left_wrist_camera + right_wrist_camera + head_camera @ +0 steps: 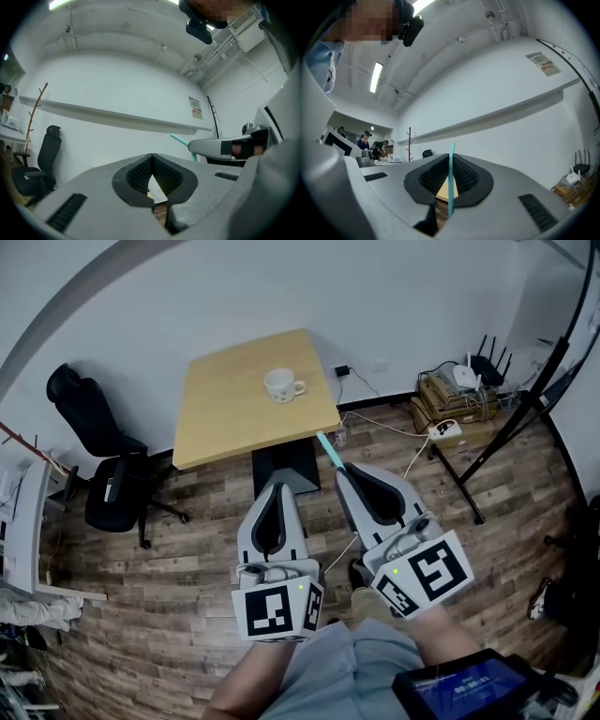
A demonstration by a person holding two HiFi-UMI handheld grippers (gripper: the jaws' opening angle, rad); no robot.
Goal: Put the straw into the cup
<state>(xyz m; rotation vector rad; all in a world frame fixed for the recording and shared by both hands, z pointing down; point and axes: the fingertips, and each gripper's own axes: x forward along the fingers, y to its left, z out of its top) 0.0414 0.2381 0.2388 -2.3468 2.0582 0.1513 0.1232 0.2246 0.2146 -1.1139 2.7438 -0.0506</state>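
A white cup (282, 385) with a handle stands on the light wooden table (225, 413), toward its far right part. My right gripper (343, 470) is shut on a thin teal straw (328, 450), whose free end sticks out past the fingertips toward the table's near right corner. In the right gripper view the straw (451, 183) runs straight up between the closed jaws. My left gripper (276, 487) is shut on nothing, held low beside the right one, short of the table. From the left gripper view the straw (180, 140) shows at the right.
A black office chair (108, 479) stands left of the table. A power strip (444, 430), cables and boxes with a router (466, 381) lie on the wooden floor at the right, near a black stand leg (457, 479). A handheld screen (464, 682) shows at the bottom right.
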